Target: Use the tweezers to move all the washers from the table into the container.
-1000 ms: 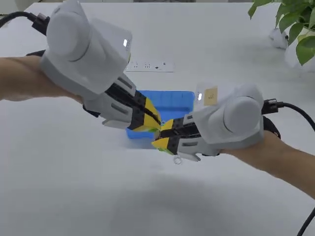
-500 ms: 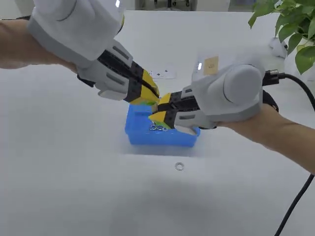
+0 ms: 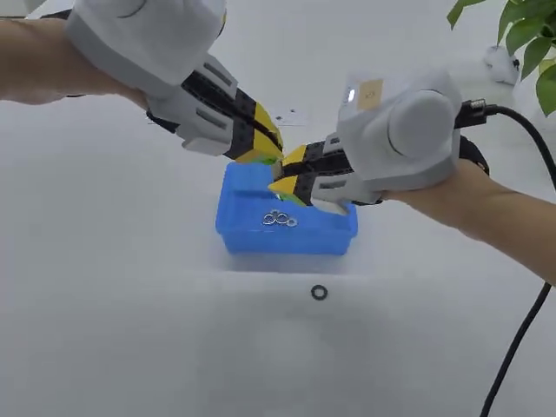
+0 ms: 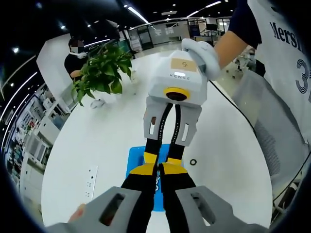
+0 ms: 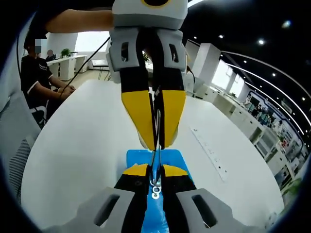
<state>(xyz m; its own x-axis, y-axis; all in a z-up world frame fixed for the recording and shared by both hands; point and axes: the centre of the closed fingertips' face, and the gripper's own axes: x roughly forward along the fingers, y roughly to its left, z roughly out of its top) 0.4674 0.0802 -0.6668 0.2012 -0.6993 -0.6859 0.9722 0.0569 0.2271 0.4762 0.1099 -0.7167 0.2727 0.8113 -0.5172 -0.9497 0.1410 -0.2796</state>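
Right now, in the head view, your left gripper [image 3: 268, 149] comes in from the upper left and your right gripper [image 3: 282, 181] from the right. Their yellow tips almost meet above the blue rectangular plastic container [image 3: 261, 239] on the white table [image 3: 104, 304]. A cluster of small silver metal washers [image 3: 278, 219] lies on the container floor, just below the tips. 1 dark ring-shaped washer [image 3: 319, 293] lies on the table, near the container's front wall but apart from it.

In the left gripper view, your left gripper's [image 4: 158, 168] jaws stand nearly together. The right gripper [image 4: 163, 156] faces them tip to tip over the container [image 4: 133, 162]. What sits between the jaws is too small to tell here. The dark ring-shaped washer [image 4: 193, 161] lies on the table beside the container, and a green leafy plant [image 4: 102, 73] stands well beyond.

In the right gripper view, the left gripper [image 5: 156, 143] hangs from above with its 2 yellow jaws pinched on the thin silver metal tweezers [image 5: 155, 158]. The tweezer points reach down to the washers [image 5: 155, 189] inside the container [image 5: 136, 156]. Your right gripper's [image 5: 156, 171] own jaws leave only a narrow gap, and the tweezers run through it. You cannot tell whether those jaws press on them.
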